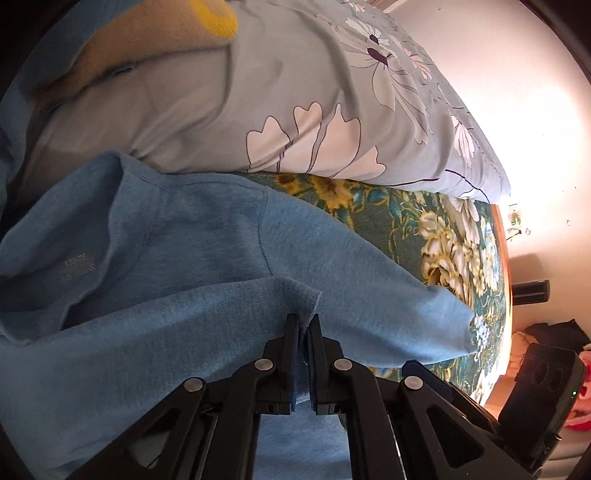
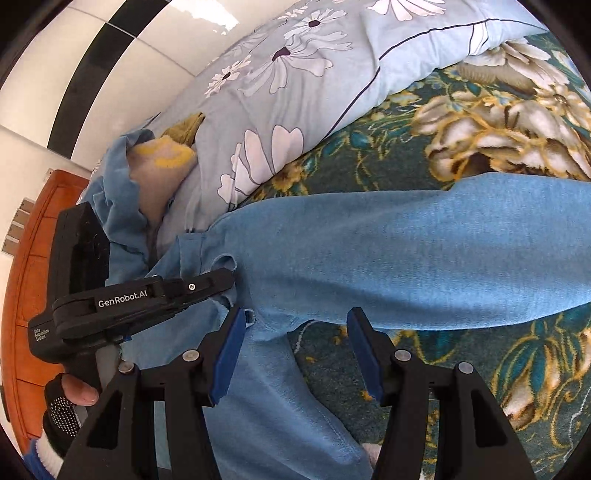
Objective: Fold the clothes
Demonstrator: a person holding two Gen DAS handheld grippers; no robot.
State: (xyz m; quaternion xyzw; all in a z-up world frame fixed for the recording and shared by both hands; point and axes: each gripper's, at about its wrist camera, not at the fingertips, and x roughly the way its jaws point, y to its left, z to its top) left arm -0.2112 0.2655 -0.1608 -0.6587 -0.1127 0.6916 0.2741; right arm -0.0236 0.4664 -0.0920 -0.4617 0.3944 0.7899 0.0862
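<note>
1. Jaws first: the left gripper (image 1: 303, 325) is pinched tight on a fold of the blue sweatshirt (image 1: 207, 266), right at a raw-looking edge of the fabric. The right gripper (image 2: 295, 325) is spread wide with nothing between its blue pads (image 2: 229, 354), hovering just over the cloth.

2. Where the sweatshirt is: lying on the bed's green flowered blanket (image 2: 388, 155), right next to the big grey-blue floral pillow (image 1: 295, 92). There's a yellow and beige thing (image 1: 177, 29) tucked up by the pillow too, can't tell what it is.

3. Progress, as far as I can judge: early days. The sweatshirt looks mostly spread out, one sleeve (image 2: 424, 258) stretched long across the blanket, neck opening with its label (image 1: 79, 266) showing. I don't see any neat fold done yet, maybe one flap being lifted by the left side.

4. Direction: in the right camera the sleeve's long axis runs roughly left to right, cuff end out past the right edge. In the left camera the sleeve stretches away from the collar toward the foot-side edge of the bed.

5. Still to do, I'd guess: sleeves in, then body folded over.
</note>
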